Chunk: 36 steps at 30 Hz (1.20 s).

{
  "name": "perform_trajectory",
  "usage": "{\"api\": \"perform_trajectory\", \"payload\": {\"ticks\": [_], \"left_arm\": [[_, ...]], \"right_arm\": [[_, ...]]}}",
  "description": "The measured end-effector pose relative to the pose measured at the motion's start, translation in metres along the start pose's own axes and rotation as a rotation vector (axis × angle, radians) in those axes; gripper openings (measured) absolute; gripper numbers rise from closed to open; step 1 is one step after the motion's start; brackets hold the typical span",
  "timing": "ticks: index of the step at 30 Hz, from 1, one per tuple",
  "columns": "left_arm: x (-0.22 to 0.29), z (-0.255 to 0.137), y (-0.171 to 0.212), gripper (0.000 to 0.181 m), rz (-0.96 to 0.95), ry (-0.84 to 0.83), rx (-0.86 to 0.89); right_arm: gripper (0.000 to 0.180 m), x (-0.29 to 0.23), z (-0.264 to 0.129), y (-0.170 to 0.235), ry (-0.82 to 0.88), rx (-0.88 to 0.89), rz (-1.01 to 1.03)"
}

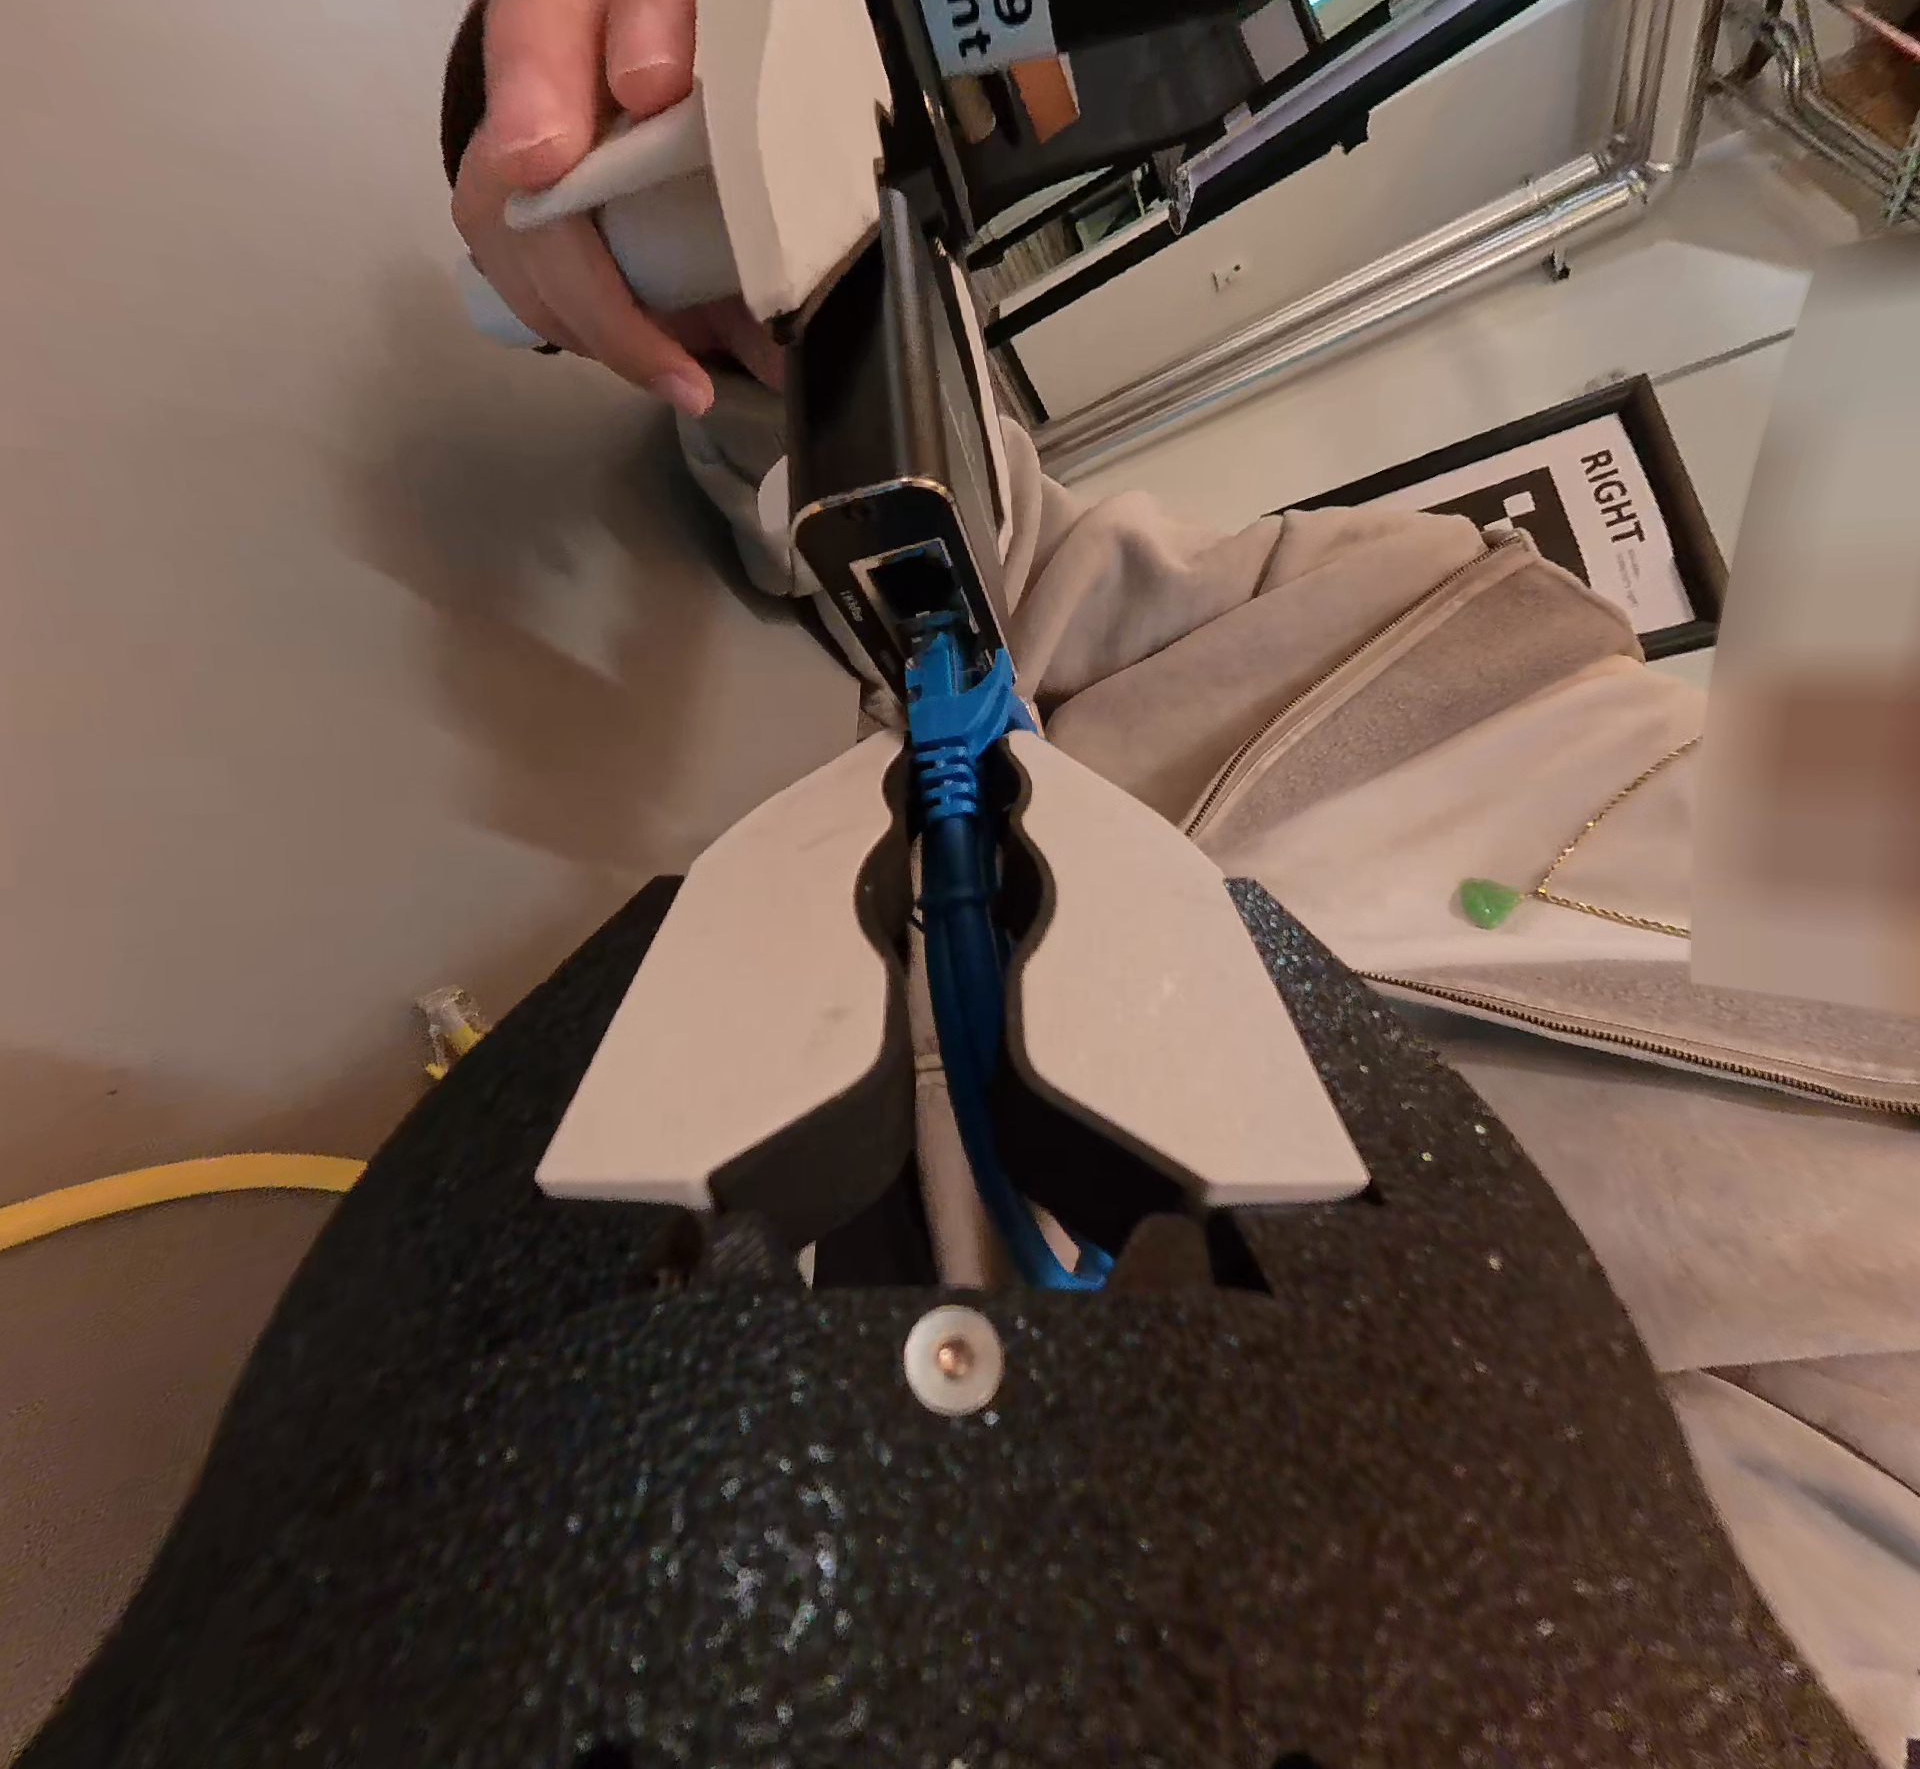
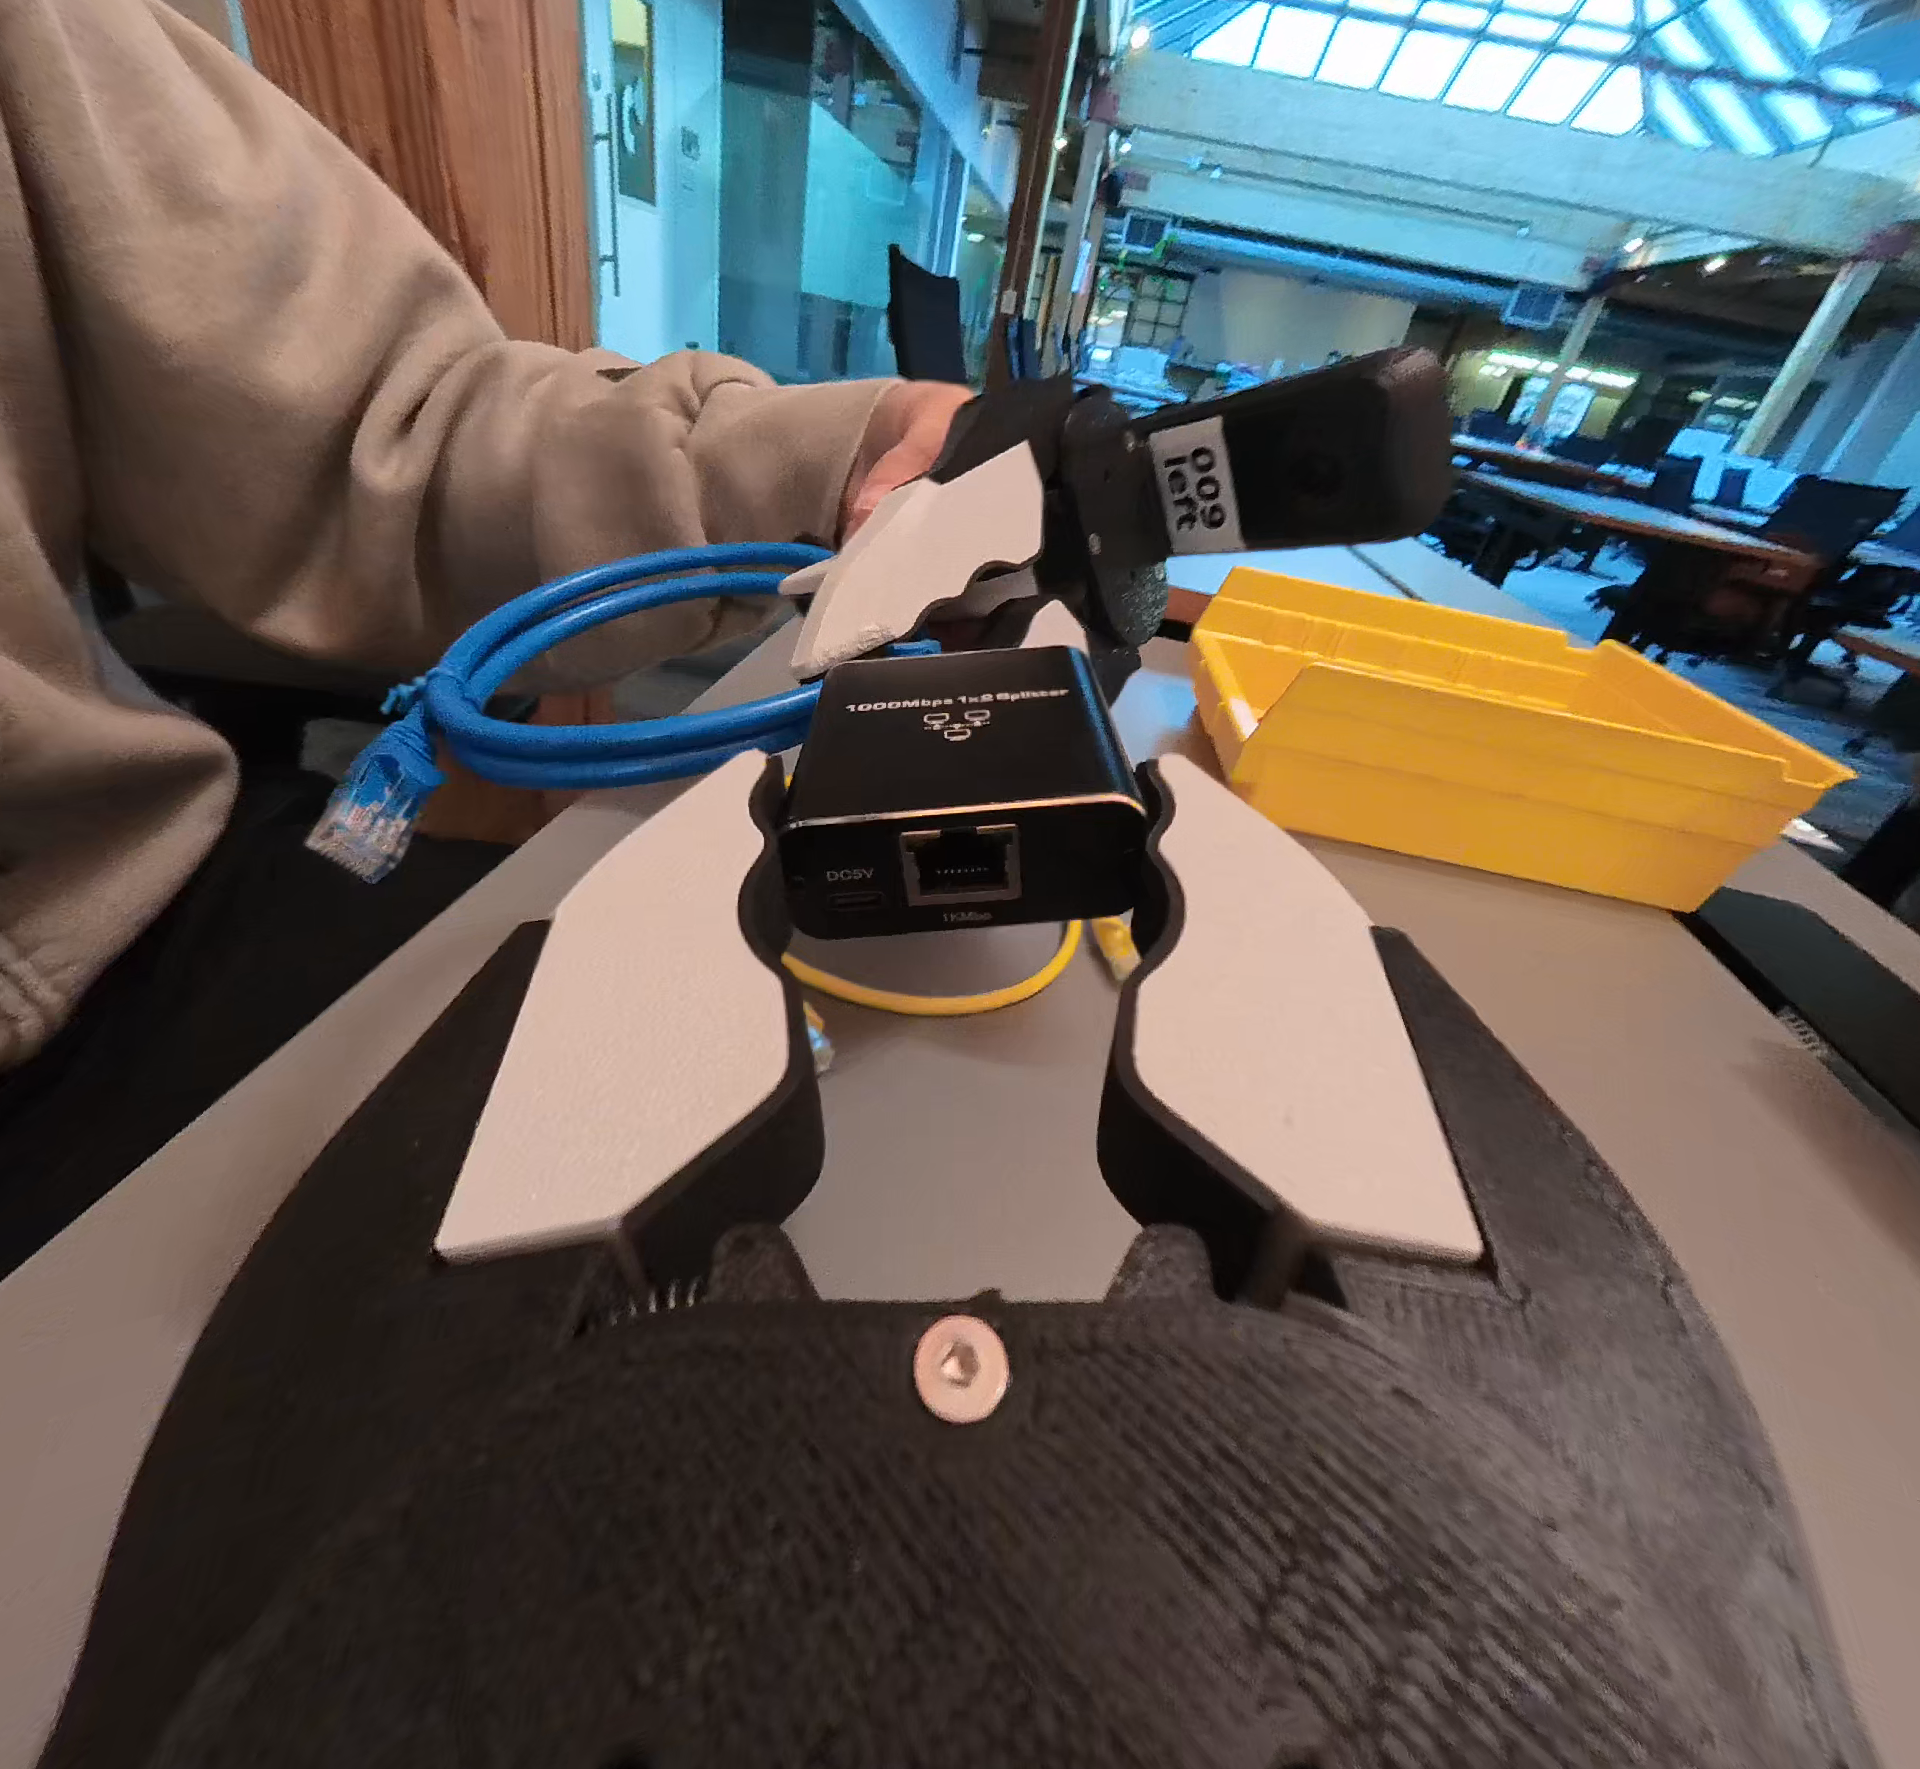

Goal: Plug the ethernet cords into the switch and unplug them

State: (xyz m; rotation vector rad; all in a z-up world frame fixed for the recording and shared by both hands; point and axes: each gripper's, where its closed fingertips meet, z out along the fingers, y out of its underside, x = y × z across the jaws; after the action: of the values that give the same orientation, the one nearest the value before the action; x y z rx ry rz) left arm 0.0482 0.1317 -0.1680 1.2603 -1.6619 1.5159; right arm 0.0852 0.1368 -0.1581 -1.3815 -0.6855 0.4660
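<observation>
In the left wrist view my left gripper (image 1: 951,758) is shut on the blue ethernet cord (image 1: 961,888) just behind its plug (image 1: 945,691). The plug's tip meets the end face of the black switch (image 1: 894,431), beside an open port; I cannot tell how deep it sits. My right gripper (image 2: 964,769) is shut on the switch (image 2: 956,763) and holds it above the table, with an empty port facing the camera. The blue cord (image 2: 582,680) loops to the left, its free plug (image 2: 364,805) hanging. The left gripper (image 2: 904,566) shows behind the switch.
A yellow ethernet cord (image 2: 935,997) lies on the grey table (image 2: 1558,1044) under the switch; it also shows in the left wrist view (image 1: 177,1179). A yellow plastic bin (image 2: 1455,743) stands at the right. The person's beige sleeve (image 2: 312,431) fills the left. Left tips to right tips: about 4 cm.
</observation>
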Motion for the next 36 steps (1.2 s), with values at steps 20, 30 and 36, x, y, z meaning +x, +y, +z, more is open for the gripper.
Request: {"api": "perform_trajectory", "payload": {"ticks": [20, 30, 36], "left_arm": [[0.016, -0.037, -0.041, 0.06, 0.593, -0.487, 0.371], [0.004, -0.107, -0.023, 0.067, 0.744, -0.969, 0.491], [-0.069, -0.133, 0.038, 0.055, 0.576, -1.143, 0.182]], "right_arm": [[0.064, 0.016, -0.017, -0.019, 0.05, 0.089, 0.093], [0.064, 0.04, -0.05, -0.018, 0.155, 0.138, 0.146], [0.064, 0.042, -0.06, -0.023, 0.16, 0.156, 0.139]]}}
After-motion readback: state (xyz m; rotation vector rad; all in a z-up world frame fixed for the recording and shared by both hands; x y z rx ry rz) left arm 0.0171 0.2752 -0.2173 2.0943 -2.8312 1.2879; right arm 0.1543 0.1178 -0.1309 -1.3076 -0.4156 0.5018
